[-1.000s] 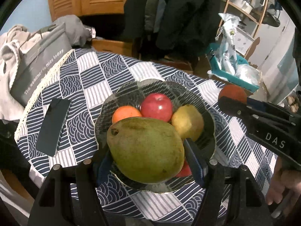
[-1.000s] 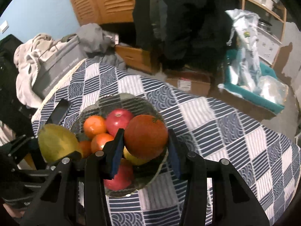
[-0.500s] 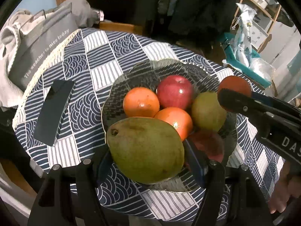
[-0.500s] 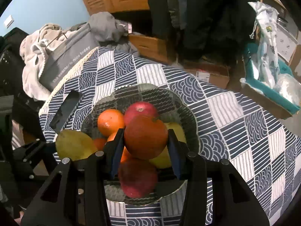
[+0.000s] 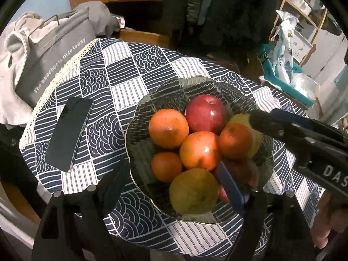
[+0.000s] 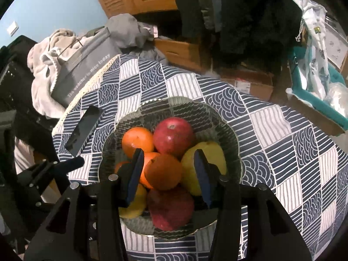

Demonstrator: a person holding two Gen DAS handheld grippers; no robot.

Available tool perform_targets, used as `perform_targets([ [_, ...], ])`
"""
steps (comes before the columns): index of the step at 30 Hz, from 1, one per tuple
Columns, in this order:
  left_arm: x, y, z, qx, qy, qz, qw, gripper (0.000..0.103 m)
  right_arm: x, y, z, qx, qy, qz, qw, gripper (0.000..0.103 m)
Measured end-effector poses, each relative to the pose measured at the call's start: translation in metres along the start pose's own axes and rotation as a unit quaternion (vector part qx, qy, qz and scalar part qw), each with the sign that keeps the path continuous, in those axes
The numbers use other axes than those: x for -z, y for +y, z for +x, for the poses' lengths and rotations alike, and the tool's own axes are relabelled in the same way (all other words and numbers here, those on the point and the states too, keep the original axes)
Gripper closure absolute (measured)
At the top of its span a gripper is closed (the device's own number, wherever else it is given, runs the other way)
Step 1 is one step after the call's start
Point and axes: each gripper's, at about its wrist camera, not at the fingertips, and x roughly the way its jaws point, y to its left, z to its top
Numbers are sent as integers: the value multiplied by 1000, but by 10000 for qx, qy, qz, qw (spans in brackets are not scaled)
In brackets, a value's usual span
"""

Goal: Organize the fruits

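Both claws hang over the bowl (image 5: 139,117), and neither looks to be gripping anything. Left claw (image 5: 171,187) stands spread wide, its fingers well apart: the mango (image 5: 193,191) lies in the bowl between them, nearer the blue-padded finger (image 5: 230,187) on the claw's right, and whether that pad touches it cannot be told; the other finger is outside the bowl rim, well clear of the fruit. Right claw (image 6: 168,171) is parted too, with an orange (image 6: 163,171) lying between its pads; a thin gap shows on each side of the orange, so it seems to be resting on the heap rather than being pinched. Ahead of the right claw sit a red apple (image 6: 174,134) and another orange (image 6: 137,141), a yellow fruit (image 6: 206,161) lies just right of its right pad, and a dark red fruit (image 6: 170,208) lies below the claw, nearest the camera. From the left wrist view one more orange (image 5: 166,166) shows ahead of the mango. On the surface (image 5: 121,65), left of the left claw, only a dark phone (image 5: 69,130) lies on the checked cloth; no loose fruit shows anywhere outside the bowl. Judging from that, the gathering is nearly or wholly done: every fruit in view is in the bowl, heaped high. What seems left is to draw both claws back without nudging the pile, since the top orange sits on rounded neighbours and could roll.
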Motion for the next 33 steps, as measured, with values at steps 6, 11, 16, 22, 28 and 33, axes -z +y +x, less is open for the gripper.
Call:
perform_targets([
  [6, -4, -3, -18, 0, -252, 5, 9997, 19, -3, -1, -20, 178, -226, -7, 9996, 51],
  [11, -10, -9, -40, 41, -550, 62, 9985, 19, -3, 3, -48, 593, -517, -228, 9966, 47],
  [16, -15, -15, -58, 145, -792, 97, 9967, 19, -3, 2, -77, 776, -772, -249, 9937, 46],
  [22, -19, -24, -82, 291, -1100, 157, 9934, 18, -1, -2, -113, 920, -1087, -200, 9896, 40],
  [28, -22, -35, -100, 325, -1408, 291, 9891, 16, 2, -7, -144, 1048, -1342, -116, 9853, 32],
  [33, -23, -45, -117, 533, -1626, 347, 9846, 14, 8, -11, -168, 1181, -1567, -101, 9805, 28],
])
